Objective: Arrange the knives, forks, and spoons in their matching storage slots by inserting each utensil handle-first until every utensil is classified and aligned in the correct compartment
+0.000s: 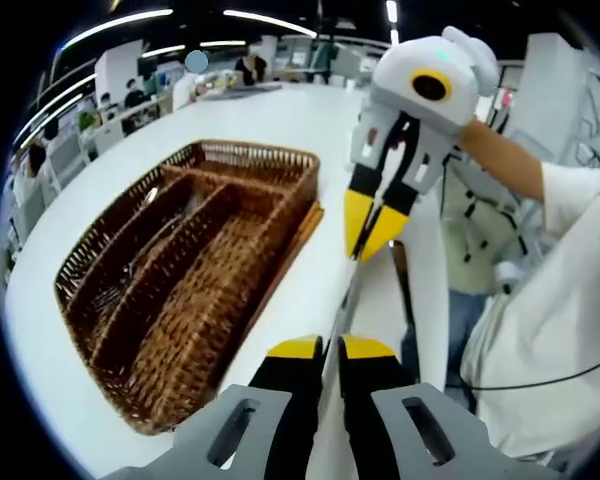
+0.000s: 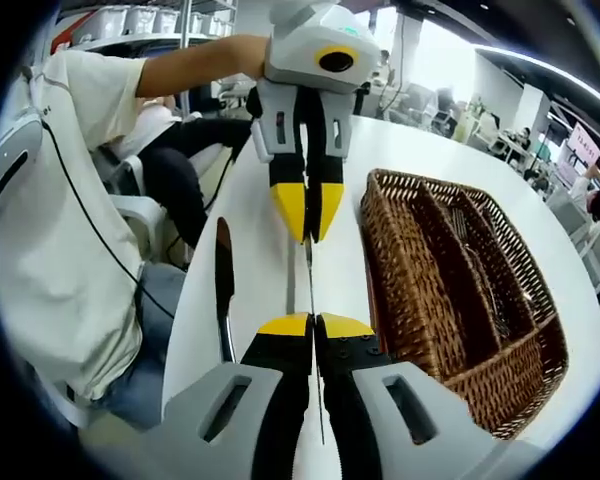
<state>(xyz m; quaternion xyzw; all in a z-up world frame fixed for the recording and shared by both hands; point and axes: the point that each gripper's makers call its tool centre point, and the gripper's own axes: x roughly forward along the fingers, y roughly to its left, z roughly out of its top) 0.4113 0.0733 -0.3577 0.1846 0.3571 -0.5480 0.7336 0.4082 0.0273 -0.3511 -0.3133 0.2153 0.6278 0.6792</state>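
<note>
Right gripper view: the right gripper (image 2: 314, 326) and left gripper (image 2: 308, 215) face each other, both w/ jaws pinched on one thin knife (image 2: 309, 275) held edge-on above the white bench (image 2: 260, 250) — just beside the wicker tray (image 2: 450, 290). Forks lie in the tray's slots. A dark-handled utensil (image 2: 223, 285) lies on the bench nr the edge.
</note>
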